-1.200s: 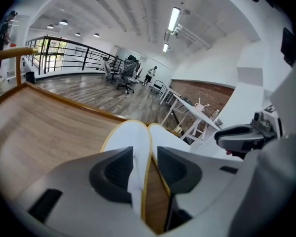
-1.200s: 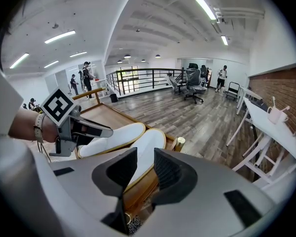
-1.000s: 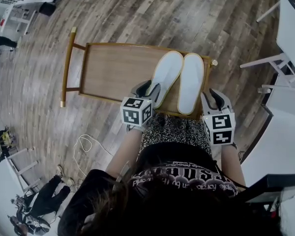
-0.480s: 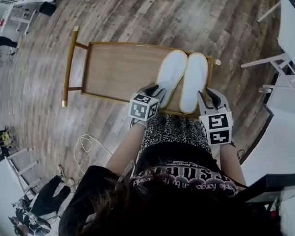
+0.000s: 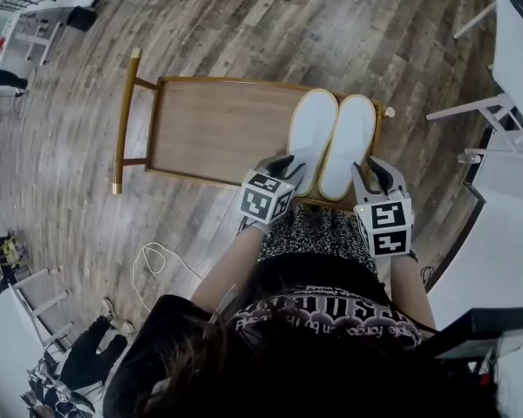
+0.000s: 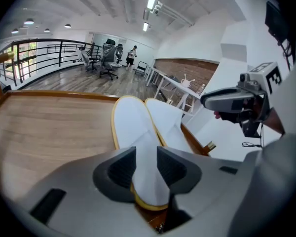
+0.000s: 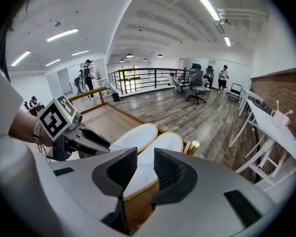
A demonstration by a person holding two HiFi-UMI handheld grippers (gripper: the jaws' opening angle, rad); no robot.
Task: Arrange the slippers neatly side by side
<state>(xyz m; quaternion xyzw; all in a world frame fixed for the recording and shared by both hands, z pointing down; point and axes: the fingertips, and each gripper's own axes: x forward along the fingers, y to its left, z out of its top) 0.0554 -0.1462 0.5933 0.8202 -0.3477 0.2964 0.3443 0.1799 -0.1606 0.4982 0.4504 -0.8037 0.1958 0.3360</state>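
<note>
Two white slippers with yellow rims lie toes away on a wooden tray table [image 5: 213, 124]. The left slipper [image 5: 312, 133] [image 6: 133, 127] and the right slipper [image 5: 349, 138] [image 7: 163, 147] lie close together and nearly parallel. My left gripper [image 5: 288, 165] [image 6: 147, 164] is at the left slipper's heel. Its jaws stand apart, with the heel showing in and below the gap. My right gripper [image 5: 371, 172] [image 7: 138, 169] hovers open at the table's near right corner, just right of the right slipper's heel and holding nothing.
The table has a raised rim, a handle frame [image 5: 122, 120] at its left end and a gold knob [image 5: 390, 111] at the far right corner. White table legs [image 5: 484, 107] stand to the right. A white cable [image 5: 152, 255] lies on the plank floor.
My left gripper has moved right and down to the left slipper's heel. That slipper's heel has swung right, so it now lies parallel to the other. The right gripper has barely shifted.
</note>
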